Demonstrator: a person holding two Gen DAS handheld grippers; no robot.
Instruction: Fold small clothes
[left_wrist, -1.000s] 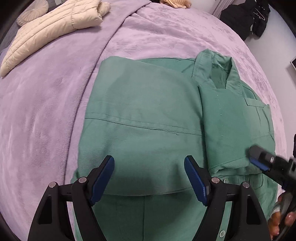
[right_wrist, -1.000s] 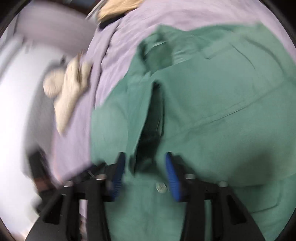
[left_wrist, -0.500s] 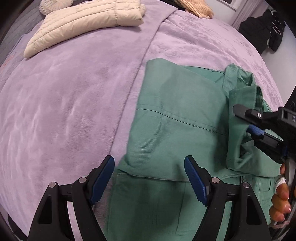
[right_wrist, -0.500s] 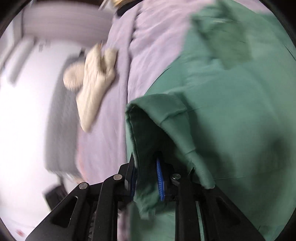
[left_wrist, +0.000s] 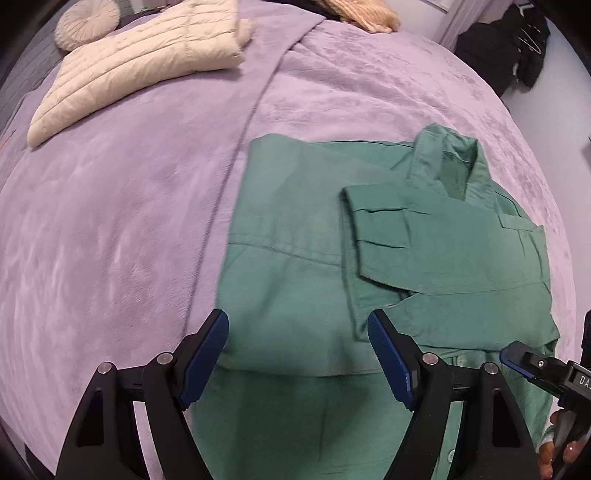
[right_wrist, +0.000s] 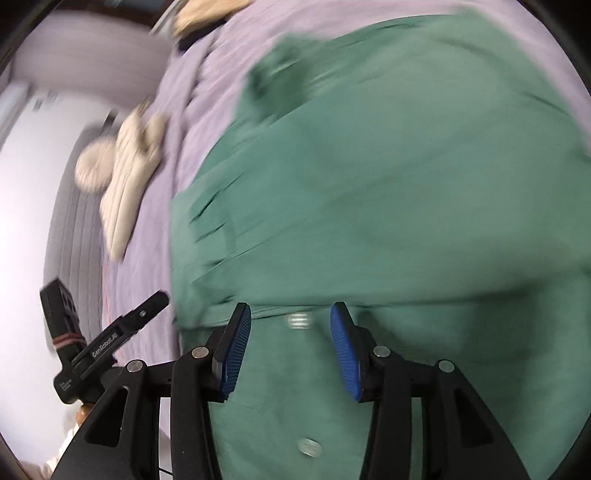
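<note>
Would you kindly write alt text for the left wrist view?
A green shirt, sleeves folded across it, lies on a purple blanket beneath the open left gripper. The right gripper enters at lower right; a cream jacket lies beyond.

Both hand-held grippers (left_wrist: 297, 354) (right_wrist: 291, 349) open, empty.

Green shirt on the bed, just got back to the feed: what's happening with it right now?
A person with a handheld gripper in each hand is folding the green shirt on the purple blanket. Both sleeves are folded in over the body, the cuff lying just below the collar. The left gripper and the right gripper are both open over the shirt's lower part, holding nothing. A cream puffer jacket lies further back.
</note>
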